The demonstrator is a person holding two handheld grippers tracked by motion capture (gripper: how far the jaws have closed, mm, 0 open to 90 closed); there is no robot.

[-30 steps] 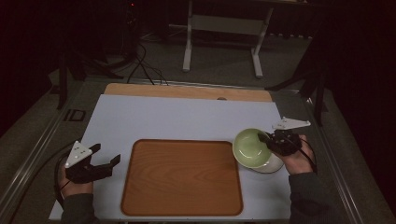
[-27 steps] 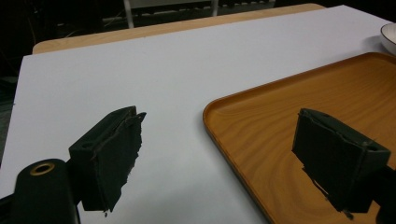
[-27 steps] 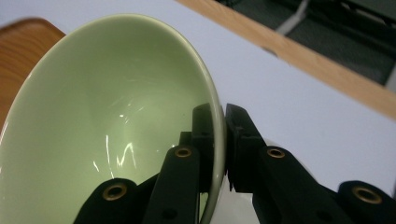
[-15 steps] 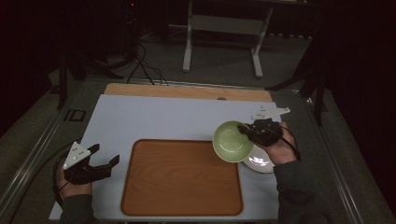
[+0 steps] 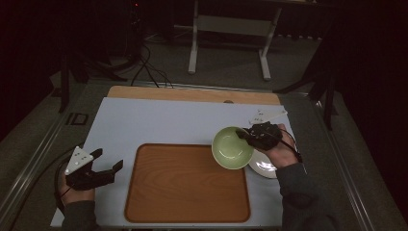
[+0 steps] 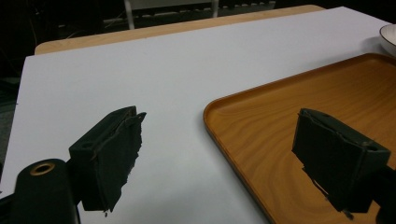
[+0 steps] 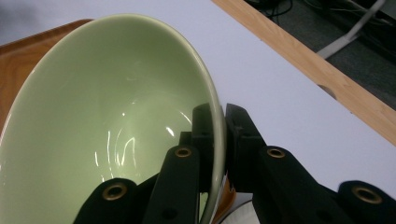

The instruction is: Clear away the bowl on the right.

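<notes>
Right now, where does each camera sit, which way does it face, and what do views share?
High view: above the table's near side, facing forward-down; both forearms, left gripper, right gripper.
Left gripper view: rides the left gripper, facing the wooden tray; open jaws.
Right gripper view: rides the right gripper; jaws pinch the green bowl rim.
Shared: tray and bowl in the high view.

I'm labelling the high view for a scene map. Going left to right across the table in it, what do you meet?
Left claw → wooden tray → green bowl, held at its rim by the right claw → white plate.
</notes>
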